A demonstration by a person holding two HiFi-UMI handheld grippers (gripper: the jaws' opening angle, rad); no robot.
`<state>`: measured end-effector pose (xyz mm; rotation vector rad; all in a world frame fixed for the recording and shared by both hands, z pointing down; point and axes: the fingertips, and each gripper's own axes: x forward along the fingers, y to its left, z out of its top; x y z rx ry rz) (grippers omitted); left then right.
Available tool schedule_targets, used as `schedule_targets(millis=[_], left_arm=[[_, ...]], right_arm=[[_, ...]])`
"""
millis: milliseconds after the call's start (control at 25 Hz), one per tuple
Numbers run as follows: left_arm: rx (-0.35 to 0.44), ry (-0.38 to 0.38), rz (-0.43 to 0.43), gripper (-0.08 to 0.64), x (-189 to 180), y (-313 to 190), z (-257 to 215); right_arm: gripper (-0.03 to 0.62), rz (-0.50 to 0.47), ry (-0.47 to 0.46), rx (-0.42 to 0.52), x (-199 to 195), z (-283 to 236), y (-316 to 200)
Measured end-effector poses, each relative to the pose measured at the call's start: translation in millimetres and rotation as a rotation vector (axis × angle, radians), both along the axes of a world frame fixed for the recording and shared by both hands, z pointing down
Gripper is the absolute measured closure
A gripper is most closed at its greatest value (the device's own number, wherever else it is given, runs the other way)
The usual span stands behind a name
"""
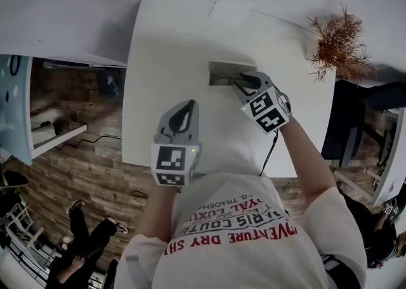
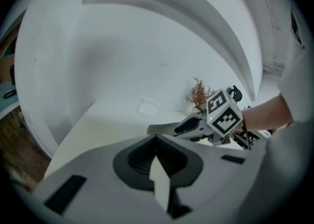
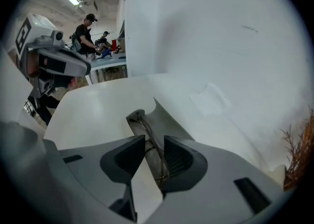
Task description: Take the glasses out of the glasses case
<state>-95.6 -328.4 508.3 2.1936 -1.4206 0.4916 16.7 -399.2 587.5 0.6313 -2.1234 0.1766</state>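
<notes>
A grey glasses case (image 1: 223, 72) lies open on the white table (image 1: 171, 47). My right gripper (image 1: 242, 80) points steeply down into it. In the right gripper view its jaws stand apart over the case (image 3: 169, 120). The thin metal glasses (image 3: 147, 132) run through the gap between them and the pads do not press on them. My left gripper (image 1: 184, 111) hovers above the table's near side, left of the case, with its jaws together and nothing in them. In the left gripper view, the right gripper (image 2: 179, 128) sits at the case (image 2: 157, 129).
A dried reddish plant (image 1: 339, 44) stands at the table's far right corner. A white sheet (image 1: 238, 9) lies at the far edge by the wall. A black cable (image 1: 271, 148) hangs off the near edge. People stand at desks (image 3: 88, 31) in the background.
</notes>
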Motion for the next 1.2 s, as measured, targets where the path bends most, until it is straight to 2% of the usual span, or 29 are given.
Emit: schedule_targets(millis=[200, 400, 560, 880, 1200], left_arm=[[-0.026, -0.001, -0.011, 0.552, -4.6, -1.1, 9.2], [-0.044, 0.000, -0.016, 0.552, -6.7, 0.1, 14.2], [-0.047, 0.006, -0.022, 0.552, -8.8, 0.3, 14.5], [-0.048, 0.011, -0.015, 0.552, -9.9, -1.2, 12.8], [-0.023, 0.026, 0.034, 0.552, 4.4, 2.9, 3.5]], right_arm=[[0.486, -0.046, 0.068, 0.010, 4.4, 14.2, -7.7], [0.524, -0.133, 0.156, 0.041, 4.6, 22.5, -8.9], [0.552, -0.178, 0.190, 0.069, 5.7, 23.6, -9.7], [0.563, -0.231, 0.181, 0.091, 5.8, 18.0, -8.7], [0.565, -0.152, 0.110, 0.145, 5.3, -11.9, -7.7]])
